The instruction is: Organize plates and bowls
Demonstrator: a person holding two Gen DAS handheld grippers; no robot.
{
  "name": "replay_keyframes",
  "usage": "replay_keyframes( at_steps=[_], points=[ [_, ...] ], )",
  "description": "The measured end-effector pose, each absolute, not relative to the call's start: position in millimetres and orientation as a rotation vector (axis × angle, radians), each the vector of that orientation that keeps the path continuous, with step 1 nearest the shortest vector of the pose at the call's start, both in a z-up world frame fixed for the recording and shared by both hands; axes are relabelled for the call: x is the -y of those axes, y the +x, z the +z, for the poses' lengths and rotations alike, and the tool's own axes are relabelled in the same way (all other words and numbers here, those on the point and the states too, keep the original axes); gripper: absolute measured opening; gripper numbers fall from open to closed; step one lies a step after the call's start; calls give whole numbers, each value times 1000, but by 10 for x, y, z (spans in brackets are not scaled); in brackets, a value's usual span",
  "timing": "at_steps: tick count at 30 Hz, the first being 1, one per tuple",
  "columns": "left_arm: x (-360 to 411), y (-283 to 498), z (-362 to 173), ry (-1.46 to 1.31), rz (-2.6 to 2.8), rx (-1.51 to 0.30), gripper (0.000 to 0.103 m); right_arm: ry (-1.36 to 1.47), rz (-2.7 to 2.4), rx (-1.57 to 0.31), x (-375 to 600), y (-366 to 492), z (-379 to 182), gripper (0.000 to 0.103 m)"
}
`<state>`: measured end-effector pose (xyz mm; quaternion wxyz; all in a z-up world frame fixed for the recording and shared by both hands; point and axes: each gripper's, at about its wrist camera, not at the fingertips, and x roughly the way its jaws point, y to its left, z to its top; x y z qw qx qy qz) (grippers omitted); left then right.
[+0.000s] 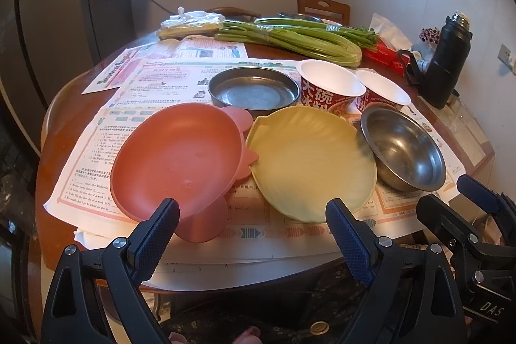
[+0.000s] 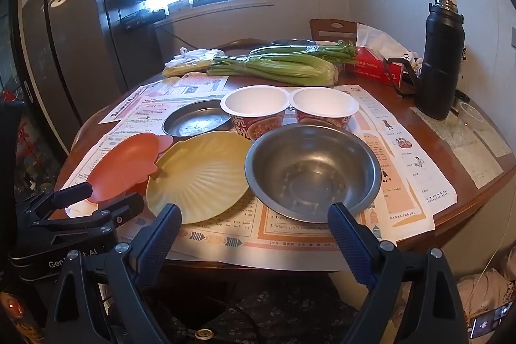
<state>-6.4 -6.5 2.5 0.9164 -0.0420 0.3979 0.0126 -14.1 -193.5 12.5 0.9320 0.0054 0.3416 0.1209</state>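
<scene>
On the paper-covered round table lie an orange-red plastic plate (image 1: 175, 160) (image 2: 124, 165), a yellow shell-shaped plate (image 1: 311, 163) (image 2: 200, 174), a steel bowl (image 1: 403, 147) (image 2: 312, 171), a flat steel dish (image 1: 254, 91) (image 2: 196, 120) and two red paper noodle bowls (image 1: 329, 86) (image 2: 254, 107) (image 1: 382, 94) (image 2: 325, 107). My left gripper (image 1: 253, 215) is open and empty at the near edge, in front of the orange-red and yellow plates. My right gripper (image 2: 254, 220) is open and empty in front of the yellow plate and steel bowl.
Celery bunches (image 1: 290, 37) (image 2: 274, 66), a plastic bag (image 1: 190, 23), a red tissue box (image 2: 377, 66) and a black thermos (image 1: 446, 63) (image 2: 441, 60) stand at the back and right. A clear cup (image 2: 471, 115) sits near the thermos. A fridge (image 2: 64, 54) stands left.
</scene>
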Motion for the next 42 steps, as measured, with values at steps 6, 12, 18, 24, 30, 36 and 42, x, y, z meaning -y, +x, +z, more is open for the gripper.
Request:
replay_keyframes(
  at_steps=[6, 12, 18, 24, 30, 36, 42],
  points=[
    [62, -70, 25, -87, 24, -817, 93, 10, 243, -708, 1938, -130, 114, 92],
    [65, -70, 25, -86, 25, -817, 93, 6, 244, -712, 1921, -126, 107, 92],
    [59, -67, 26, -87, 22, -816, 93, 7, 245, -712, 1919, -121, 109, 92],
    [56, -70, 22, -86, 23, -816, 93, 3, 246, -712, 1908, -118, 109, 92],
    [39, -84, 19, -87, 25, -811, 93, -1, 246, -709, 1901, -118, 111, 92],
    [-9, -80, 18, -93, 29, -807, 93, -13, 251, -697, 1861, -123, 129, 92],
    [-85, -75, 10, -103, 34, -806, 93, -18, 259, -707, 1819, -86, 127, 92]
  ],
)
